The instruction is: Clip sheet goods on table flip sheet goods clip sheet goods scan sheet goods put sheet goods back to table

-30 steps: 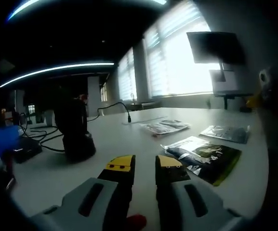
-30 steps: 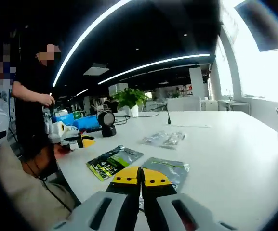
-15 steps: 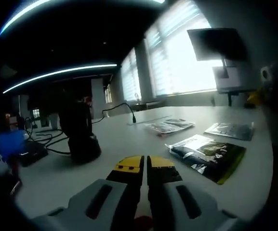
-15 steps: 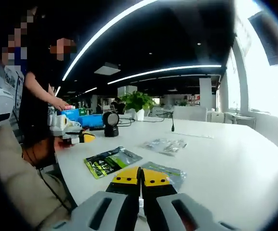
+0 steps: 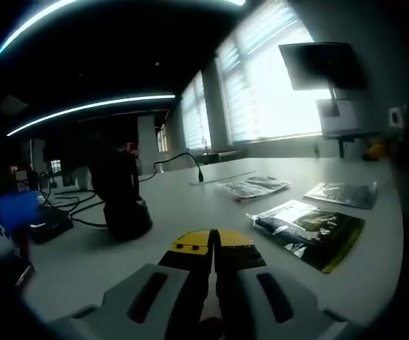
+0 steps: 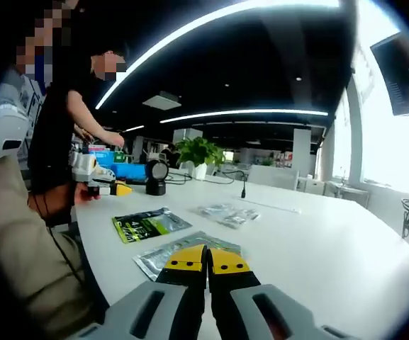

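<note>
Flat packets spread on the worktop, both claws closed and empty

The silver packet lies flat just past the right claw, apparently laid out for easy pinching at an edge; a green packet sits beside it and a clear packet further out. The left claw is well apart from these packets, with its jaws pressed together near the black scanner on the white worktop.
</note>
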Motion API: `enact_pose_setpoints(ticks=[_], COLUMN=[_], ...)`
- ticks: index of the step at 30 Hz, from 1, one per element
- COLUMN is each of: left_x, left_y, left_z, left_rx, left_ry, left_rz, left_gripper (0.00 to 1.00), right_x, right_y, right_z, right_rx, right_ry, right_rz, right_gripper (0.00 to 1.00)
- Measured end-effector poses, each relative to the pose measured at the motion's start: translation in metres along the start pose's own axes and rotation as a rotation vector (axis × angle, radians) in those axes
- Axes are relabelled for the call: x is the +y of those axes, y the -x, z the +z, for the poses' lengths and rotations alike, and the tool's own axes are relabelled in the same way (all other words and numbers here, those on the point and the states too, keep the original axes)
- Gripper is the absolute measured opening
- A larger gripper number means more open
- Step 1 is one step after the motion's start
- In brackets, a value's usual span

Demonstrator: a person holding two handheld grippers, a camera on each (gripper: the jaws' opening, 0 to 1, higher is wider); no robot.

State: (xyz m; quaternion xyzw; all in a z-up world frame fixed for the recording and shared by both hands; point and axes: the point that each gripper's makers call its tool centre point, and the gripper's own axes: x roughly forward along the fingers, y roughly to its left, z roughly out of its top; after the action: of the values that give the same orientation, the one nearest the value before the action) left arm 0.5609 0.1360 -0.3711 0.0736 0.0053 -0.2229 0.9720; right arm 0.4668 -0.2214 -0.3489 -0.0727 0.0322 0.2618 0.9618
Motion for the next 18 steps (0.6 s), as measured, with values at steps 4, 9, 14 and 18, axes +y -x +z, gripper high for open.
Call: enact_pose_setpoints(ticks=[4, 9, 14, 18], left_x=[-0.002, -0.003, -0.002, -0.002], left_y=[-0.001, 0.000, 0.000, -0.001], left_z=[-0.002, -0.002, 0.000, -0.001], left_rx=[0.009, 0.011, -0.001, 0.003], left_ry=[-0.004, -0.007, 0.009, 0.014], left_rz=[-0.003, -0.006, -0.006, -0.008], left_gripper=[0.00, 0.00, 0.00, 0.00], right_x=[-0.006, -0.015, -0.025, -0.026], right_y=[0.001, -0.002, -0.001, -0.002], right_z=[-0.006, -0.016, -0.021, -0.025], right_rx=[-0.010, 0.007, 0.005, -0.003], right_ry=[-0.021, -0.049, -0.036, -0.039], right_rz=[0.008, -0.008, -0.035, -0.035], right_gripper=[0.00, 0.00, 0.00, 0.00])
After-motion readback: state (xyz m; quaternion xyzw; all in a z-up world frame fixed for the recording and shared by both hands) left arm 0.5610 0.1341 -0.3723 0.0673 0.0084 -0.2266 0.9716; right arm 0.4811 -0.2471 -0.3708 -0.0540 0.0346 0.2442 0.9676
